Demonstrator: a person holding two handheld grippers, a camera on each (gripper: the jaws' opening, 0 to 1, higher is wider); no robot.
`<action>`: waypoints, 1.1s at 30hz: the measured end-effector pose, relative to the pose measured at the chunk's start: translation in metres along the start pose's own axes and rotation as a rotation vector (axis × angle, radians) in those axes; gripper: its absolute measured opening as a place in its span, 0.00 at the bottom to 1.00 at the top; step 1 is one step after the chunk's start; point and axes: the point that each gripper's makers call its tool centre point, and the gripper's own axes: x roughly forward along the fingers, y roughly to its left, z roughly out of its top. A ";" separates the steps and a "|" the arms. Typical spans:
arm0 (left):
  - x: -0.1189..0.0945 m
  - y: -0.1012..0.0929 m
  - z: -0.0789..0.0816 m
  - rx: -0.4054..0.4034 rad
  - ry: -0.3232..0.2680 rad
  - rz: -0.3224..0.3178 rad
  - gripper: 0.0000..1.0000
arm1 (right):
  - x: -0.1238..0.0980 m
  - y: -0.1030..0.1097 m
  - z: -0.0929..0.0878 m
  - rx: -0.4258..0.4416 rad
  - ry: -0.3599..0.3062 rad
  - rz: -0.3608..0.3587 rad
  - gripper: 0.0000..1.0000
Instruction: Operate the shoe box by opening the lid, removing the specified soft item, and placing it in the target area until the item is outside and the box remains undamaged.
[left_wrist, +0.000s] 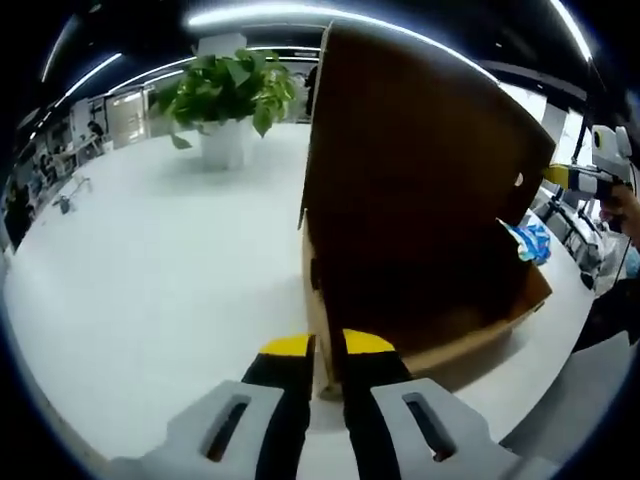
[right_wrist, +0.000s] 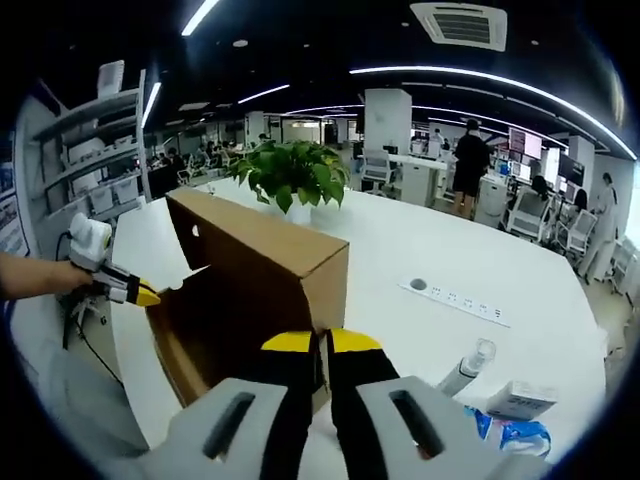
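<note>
1. We see the left gripper clamped on an edge of the brown shoe box, which stands on the white table.
2. The right gripper apparently pinches the box's near corner.
3. A potted plant stands beyond.

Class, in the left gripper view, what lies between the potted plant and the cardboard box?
Only bare white table lies between the potted plant and the cardboard box.
</note>
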 end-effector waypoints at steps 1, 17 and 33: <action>0.000 0.000 0.002 -0.001 -0.004 -0.001 0.11 | -0.001 0.001 -0.002 0.003 0.002 0.000 0.02; -0.020 -0.003 0.056 0.072 -0.141 0.017 0.17 | -0.009 0.013 -0.020 0.018 0.014 0.006 0.03; -0.043 -0.014 0.099 0.194 -0.205 -0.044 0.21 | -0.015 0.023 -0.036 0.037 0.034 0.015 0.04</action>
